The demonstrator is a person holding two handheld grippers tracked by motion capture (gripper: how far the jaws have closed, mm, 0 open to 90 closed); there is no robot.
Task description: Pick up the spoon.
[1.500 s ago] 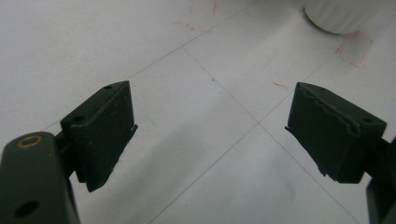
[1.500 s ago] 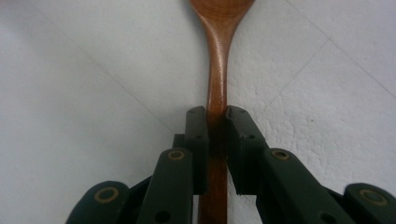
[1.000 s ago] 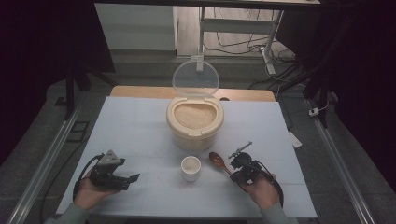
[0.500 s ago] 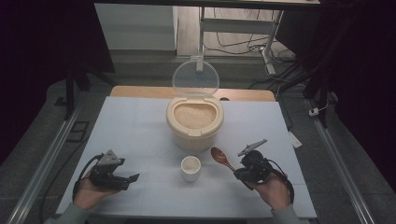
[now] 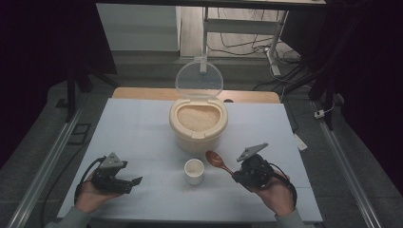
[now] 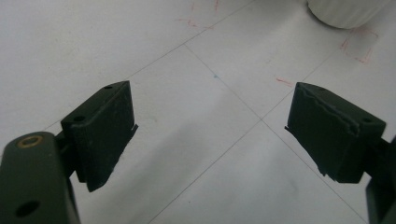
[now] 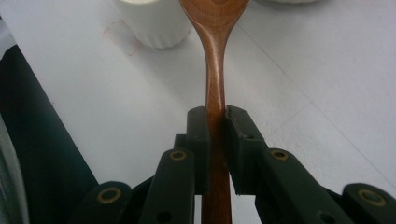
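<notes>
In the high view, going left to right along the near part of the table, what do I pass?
Left gripper → cup → spoon → right gripper, shut on the spoon's handle.

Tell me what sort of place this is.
Probably a lab or workshop recording bench, not a kitchen. A white table stands between metal rails, with loose cables on the floor behind. On it sit a beige rice container with an open clear lid, a small white cup and a brown wooden spoon.
</notes>
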